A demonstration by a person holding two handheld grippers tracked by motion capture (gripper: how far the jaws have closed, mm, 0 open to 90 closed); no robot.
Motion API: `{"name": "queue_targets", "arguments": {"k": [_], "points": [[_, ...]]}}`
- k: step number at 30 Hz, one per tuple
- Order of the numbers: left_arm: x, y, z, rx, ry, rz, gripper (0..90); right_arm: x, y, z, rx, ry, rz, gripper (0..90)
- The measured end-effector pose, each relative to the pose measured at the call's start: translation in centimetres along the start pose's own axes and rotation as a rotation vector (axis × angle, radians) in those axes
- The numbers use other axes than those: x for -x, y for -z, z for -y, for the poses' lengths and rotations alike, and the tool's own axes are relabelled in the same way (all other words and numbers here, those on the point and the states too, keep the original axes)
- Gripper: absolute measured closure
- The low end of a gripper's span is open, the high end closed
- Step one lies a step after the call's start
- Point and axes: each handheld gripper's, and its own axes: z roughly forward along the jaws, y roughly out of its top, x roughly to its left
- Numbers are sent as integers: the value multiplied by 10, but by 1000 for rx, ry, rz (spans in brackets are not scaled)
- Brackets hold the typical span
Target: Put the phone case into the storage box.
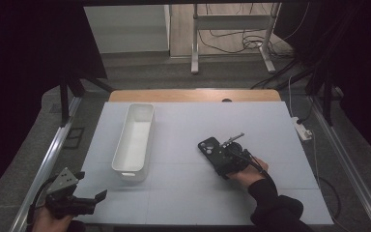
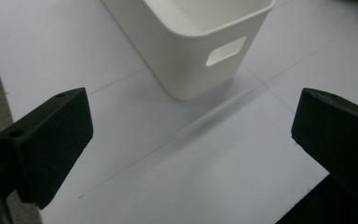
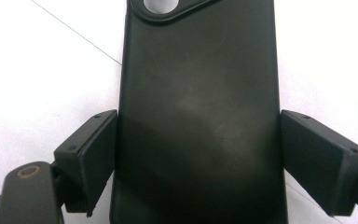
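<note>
On the left, the left tongs point(image 1: 96, 197) rested at the near-left corner of the pale blue-grey counter point(image 1: 183, 203) in the person's left hand point(image 1: 46, 220). Their jaws stood wide apart with nothing between them, pointing toward the long white plastic bin with a cut-out handle point(image 2: 191, 51), which stood a little farther in, near but not touching them.

To the right, the flat black phone case with a round camera hole point(image 3: 198, 107) lay flat on the counter, well apart from the bin. The right tongs point(image 3: 198, 154) straddled its lower half — one black pad on each long edge. In the right gripper view both pads seemed to touch the edges, so I judged the tongs clamped on the case across its width, though it was not yet lifted.

To do this grasp well, I think the pads should have stayed square on both long edges and low enough to catch the thin rim — a soft case can bend or slip out if squeezed at a slant.

The right hand point(image 1: 251, 171) came in from the near right, with the forearm in a dark sleeve angled toward the middle of the counter and the tongs held low, almost level.
</note>
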Motion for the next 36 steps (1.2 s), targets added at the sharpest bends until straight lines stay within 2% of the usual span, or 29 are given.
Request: {"name": "queue_targets", "arguments": {"k": [7, 12, 16, 24, 36], "points": [[3, 3, -9, 15, -7, 19, 0, 1, 11, 1, 52, 8, -28, 150], [5, 4, -20, 51, -10, 45, 0, 3, 23, 4, 106, 20, -51, 150], [9, 0, -30, 66, -44, 57, 0, 5, 32, 6, 146, 23, -80, 150], [15, -11, -55, 94, -118, 130, 0, 2, 50, 11, 218, 47, -135, 149], [23, -35, -83, 116, -157, 206, 0, -5, 68, 20, 277, 72, -176, 149]]}}
